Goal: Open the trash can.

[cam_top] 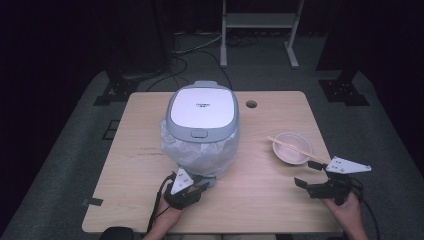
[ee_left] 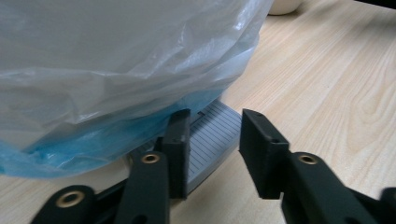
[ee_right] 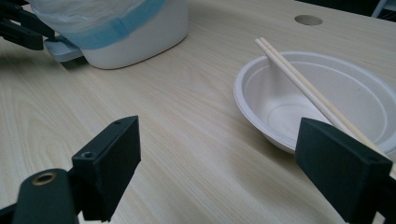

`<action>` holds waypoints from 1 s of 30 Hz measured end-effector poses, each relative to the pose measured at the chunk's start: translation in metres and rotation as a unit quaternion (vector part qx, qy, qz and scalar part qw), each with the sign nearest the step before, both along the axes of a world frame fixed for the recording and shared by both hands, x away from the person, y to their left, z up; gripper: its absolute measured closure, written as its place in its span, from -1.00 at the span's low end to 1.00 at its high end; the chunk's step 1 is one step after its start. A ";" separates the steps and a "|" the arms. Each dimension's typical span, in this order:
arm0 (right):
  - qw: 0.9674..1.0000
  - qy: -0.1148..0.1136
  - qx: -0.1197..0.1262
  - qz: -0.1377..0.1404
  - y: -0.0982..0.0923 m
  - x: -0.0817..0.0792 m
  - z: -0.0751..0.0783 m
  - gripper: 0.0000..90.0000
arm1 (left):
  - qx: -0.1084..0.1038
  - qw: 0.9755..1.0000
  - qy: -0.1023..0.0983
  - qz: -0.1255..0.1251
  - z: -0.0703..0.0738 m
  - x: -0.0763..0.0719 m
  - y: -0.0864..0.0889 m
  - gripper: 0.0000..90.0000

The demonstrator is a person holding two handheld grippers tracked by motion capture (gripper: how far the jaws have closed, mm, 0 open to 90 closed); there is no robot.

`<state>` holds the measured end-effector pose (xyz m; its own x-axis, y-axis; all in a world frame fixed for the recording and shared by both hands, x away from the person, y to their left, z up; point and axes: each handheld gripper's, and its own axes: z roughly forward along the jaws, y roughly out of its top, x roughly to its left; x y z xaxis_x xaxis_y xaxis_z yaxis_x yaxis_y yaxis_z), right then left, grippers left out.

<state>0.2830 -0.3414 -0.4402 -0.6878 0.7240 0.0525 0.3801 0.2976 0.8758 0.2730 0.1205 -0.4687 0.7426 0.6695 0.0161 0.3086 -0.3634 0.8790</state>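
Observation:
A white and grey rice cooker [cam_top: 202, 112] stands mid-table with a clear plastic bag [cam_top: 200, 150] wrapped round its body. My left gripper [cam_top: 202, 182] is at the cooker's front base. In the left gripper view its jaws [ee_left: 212, 126] straddle a grey ridged tab [ee_left: 210, 140] under the bag [ee_left: 116, 60]; the left jaw is against the tab, and a gap shows at the right jaw. My right gripper [cam_top: 307, 173] rests open on the table beside a white bowl [cam_top: 292, 147] with chopsticks [cam_top: 295, 146] across its rim. Its wide jaws [ee_right: 219, 130] hold nothing, with the bowl [ee_right: 317, 93] just ahead.
A round cable hole [cam_top: 251, 104] is in the tabletop behind the cooker. The wooden table [cam_top: 150, 115] stands on grey carpet, with a metal stand [cam_top: 260, 30] and cables on the floor beyond. The left gripper [ee_right: 18, 28] shows at the far left of the right gripper view.

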 end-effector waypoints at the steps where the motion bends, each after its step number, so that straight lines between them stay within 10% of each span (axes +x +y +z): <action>1: 1.000 0.000 0.000 0.000 0.000 0.000 0.000 -0.71 | 0.000 1.000 0.001 -0.001 0.000 0.001 -0.001 0.45; 30: 1.000 0.001 -0.001 0.004 0.001 -0.001 0.000 -0.71 | 0.012 1.000 -0.001 0.000 -0.005 0.010 -0.009 0.97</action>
<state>0.2820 -0.3405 -0.4402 -0.6936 0.7184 0.0528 0.3801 0.3027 0.8740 0.2830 0.1119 -0.4741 0.7430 0.6684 0.0342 0.3058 -0.3844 0.8711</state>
